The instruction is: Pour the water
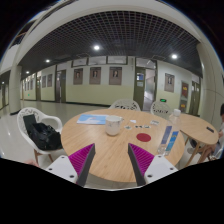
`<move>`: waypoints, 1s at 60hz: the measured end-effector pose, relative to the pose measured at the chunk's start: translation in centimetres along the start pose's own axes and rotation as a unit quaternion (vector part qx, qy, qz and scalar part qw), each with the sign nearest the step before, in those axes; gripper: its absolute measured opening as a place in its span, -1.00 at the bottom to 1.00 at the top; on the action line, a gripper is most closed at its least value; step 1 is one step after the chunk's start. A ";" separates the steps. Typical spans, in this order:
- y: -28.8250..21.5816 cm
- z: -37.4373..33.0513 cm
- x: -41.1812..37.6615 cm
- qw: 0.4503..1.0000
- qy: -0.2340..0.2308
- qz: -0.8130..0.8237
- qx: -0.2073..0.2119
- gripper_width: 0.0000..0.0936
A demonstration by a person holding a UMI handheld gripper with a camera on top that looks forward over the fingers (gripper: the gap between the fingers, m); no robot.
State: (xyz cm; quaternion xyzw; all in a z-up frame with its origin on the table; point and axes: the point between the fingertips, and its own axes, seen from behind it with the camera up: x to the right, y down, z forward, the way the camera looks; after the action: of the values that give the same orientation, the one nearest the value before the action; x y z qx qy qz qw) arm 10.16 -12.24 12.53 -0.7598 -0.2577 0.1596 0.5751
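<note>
Tongs (111,162) stand wide open and empty, aimed over the round wooden table (100,150) toward the water bottle (168,130) at two o'clock, probably to grasp it.

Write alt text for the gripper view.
A round wooden table lies ahead of the gripper, whose open jaws hold nothing. On it stand a white cup and a clear bottle; white chairs surround it.
</note>
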 end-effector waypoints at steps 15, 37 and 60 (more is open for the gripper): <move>0.5 0.2 4.3 0.999 0.047 0.019 0.002 0.81; -0.6 5.6 22.9 0.985 0.169 0.010 0.025 0.71; 0.7 14.9 27.6 0.988 0.138 0.046 0.044 0.01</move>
State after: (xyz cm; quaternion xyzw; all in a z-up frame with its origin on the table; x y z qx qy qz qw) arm 24.80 15.31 9.02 -0.7598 -0.1333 0.0904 0.6299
